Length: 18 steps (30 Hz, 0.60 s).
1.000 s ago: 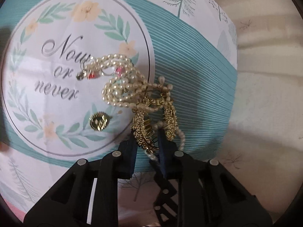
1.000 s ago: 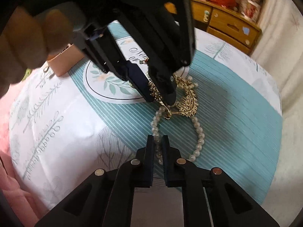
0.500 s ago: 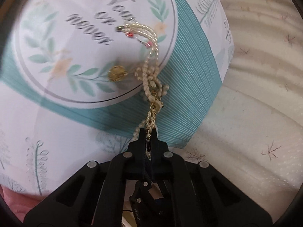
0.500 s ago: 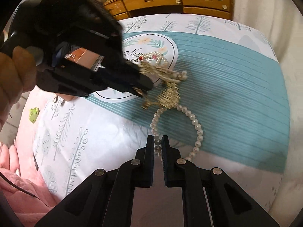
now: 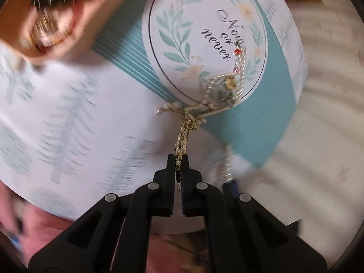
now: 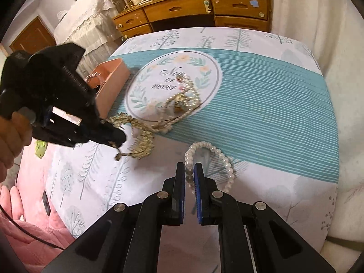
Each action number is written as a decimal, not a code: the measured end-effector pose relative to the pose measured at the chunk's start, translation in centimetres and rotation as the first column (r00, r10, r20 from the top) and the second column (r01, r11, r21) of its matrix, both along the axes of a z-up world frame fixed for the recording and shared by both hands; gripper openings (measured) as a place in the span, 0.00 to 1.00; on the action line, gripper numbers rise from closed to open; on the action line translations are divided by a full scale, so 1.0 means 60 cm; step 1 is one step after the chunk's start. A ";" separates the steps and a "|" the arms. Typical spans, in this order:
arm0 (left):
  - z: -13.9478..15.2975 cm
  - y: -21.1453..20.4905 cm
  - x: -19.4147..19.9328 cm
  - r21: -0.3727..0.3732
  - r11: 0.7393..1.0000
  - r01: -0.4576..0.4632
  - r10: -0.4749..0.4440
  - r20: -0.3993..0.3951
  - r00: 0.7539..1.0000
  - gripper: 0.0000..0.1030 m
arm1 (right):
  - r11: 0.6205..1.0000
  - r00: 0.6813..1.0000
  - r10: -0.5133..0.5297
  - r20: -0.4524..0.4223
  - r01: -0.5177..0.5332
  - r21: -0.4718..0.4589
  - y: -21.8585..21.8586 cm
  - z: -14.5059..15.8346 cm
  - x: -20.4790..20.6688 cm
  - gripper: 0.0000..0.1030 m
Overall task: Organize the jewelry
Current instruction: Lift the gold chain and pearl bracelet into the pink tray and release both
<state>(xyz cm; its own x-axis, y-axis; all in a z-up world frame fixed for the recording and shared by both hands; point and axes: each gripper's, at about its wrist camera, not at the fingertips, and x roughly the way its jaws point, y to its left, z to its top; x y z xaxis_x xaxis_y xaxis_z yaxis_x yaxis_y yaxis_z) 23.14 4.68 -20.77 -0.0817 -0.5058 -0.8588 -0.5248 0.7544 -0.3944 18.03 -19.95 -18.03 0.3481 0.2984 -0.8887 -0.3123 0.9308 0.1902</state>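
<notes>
My left gripper [image 5: 178, 158] is shut on a gold ornament [image 5: 184, 134], held just above the cloth; in the right wrist view the ornament [image 6: 142, 140] hangs curved from the left gripper [image 6: 117, 140]. A thin seed-pearl strand [image 5: 238, 77] trails from it, still tangled, back to the round print, with a gold disc [image 5: 231, 83] on it. My right gripper [image 6: 189, 173] is shut on a big-pearl bracelet [image 6: 213, 153] lying on the cloth. A peach jewelry box [image 6: 112, 77] stands at the left; in the left wrist view it [image 5: 50, 20] is blurred, with jewelry inside.
The table wears a white and teal cloth [image 6: 261, 104] with a round "Now or never" print [image 6: 173, 82]. A wooden dresser [image 6: 193, 11] stands behind. Pink fabric [image 6: 29, 216] lies at the lower left. White bedding [image 5: 329, 136] is to the right.
My left gripper has pulled the gold ornament left toward the box, off the pearl bracelet, dragging the thin strand out. My right gripper has stayed shut on the bracelet.
</notes>
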 end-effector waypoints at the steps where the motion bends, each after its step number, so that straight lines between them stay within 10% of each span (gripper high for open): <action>1: 0.013 0.001 -0.003 0.050 0.997 0.065 -0.067 0.029 0.997 0.02 | 1.000 1.000 0.005 0.002 -0.005 -0.005 0.007 0.001 -0.004 0.08; 9: 0.095 -0.020 -0.013 0.401 0.830 0.388 -0.476 0.145 0.867 0.02 | 1.000 1.000 0.020 0.021 -0.019 -0.025 0.071 0.008 -0.037 0.07; 18: 0.162 0.022 -0.025 0.500 0.750 0.433 -0.600 0.241 0.762 0.02 | 0.999 0.997 0.037 0.062 -0.037 0.007 0.147 0.040 -0.044 0.08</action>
